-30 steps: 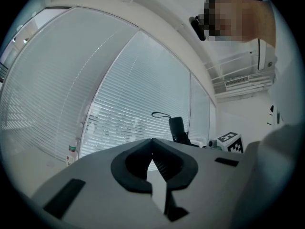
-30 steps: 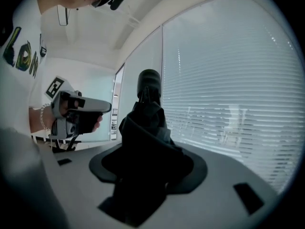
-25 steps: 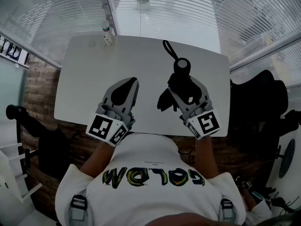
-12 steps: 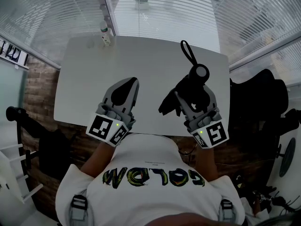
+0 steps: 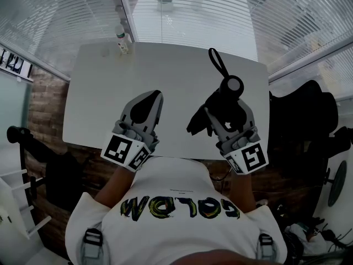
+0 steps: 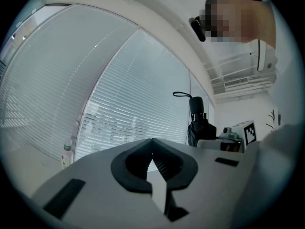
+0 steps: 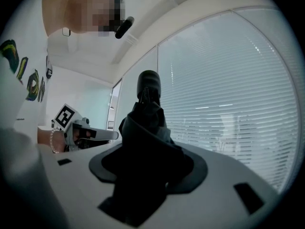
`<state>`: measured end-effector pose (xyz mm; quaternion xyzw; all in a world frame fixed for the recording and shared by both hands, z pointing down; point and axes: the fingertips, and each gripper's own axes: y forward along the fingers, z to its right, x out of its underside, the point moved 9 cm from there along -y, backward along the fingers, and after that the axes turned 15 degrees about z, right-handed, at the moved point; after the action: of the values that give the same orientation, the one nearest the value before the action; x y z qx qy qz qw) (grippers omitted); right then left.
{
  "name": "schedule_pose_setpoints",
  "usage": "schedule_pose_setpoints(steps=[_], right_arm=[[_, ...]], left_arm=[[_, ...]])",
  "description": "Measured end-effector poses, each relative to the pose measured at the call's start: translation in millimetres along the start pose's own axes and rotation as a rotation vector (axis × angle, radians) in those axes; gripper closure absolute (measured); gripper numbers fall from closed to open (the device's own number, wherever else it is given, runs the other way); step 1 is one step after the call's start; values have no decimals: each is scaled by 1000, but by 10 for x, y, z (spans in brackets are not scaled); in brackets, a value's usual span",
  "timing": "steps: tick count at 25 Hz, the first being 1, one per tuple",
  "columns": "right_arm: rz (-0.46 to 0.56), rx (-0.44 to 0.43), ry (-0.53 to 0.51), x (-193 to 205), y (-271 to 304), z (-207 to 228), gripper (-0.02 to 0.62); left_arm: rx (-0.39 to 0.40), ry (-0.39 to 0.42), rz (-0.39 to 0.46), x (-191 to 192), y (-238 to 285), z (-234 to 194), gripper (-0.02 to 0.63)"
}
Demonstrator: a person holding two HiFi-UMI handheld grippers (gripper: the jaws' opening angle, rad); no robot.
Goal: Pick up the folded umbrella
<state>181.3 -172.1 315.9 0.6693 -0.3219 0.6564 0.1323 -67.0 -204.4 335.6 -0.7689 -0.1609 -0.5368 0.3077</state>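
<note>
The pick-up looks essentially done: the black folded fabric umbrella (image 5: 219, 108) sits between the jaws of the right gripper (image 5: 225, 114). They are clamped onto its bunched canopy, part-way open only because the bundle fills the gap. In the right gripper view the dark cloth fills the whole space between the jaws, and the rounded black handle points away from the person. In the head view the umbrella is held over the right half of the white rectangular table (image 5: 165, 76), its handle toward the far edge and its thin black wrist-strap loop (image 5: 216, 59) beyond that. It appears to be lifted off the tabletop, though from above it is hard to be sure that the loose lower folds are fully clear. What may be left, as a judgement, is only to raise it a little more or hold it steady. The left gripper (image 5: 148, 102) rests over the near-left part of the table, well apart from the umbrella, with its jaws closed together and nothing between them. By count there are one umbrella with one strap loop, two grippers, one table, and one small clear plastic bottle with a green label (image 5: 122, 38) standing at the far-left corner.
</note>
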Motion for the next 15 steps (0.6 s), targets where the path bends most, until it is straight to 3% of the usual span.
schedule_pose_setpoints(steps=[15], right_arm=[[8, 7, -6, -31, -21, 37, 362]], left_arm=[[8, 1, -1, 9, 24, 26, 595]])
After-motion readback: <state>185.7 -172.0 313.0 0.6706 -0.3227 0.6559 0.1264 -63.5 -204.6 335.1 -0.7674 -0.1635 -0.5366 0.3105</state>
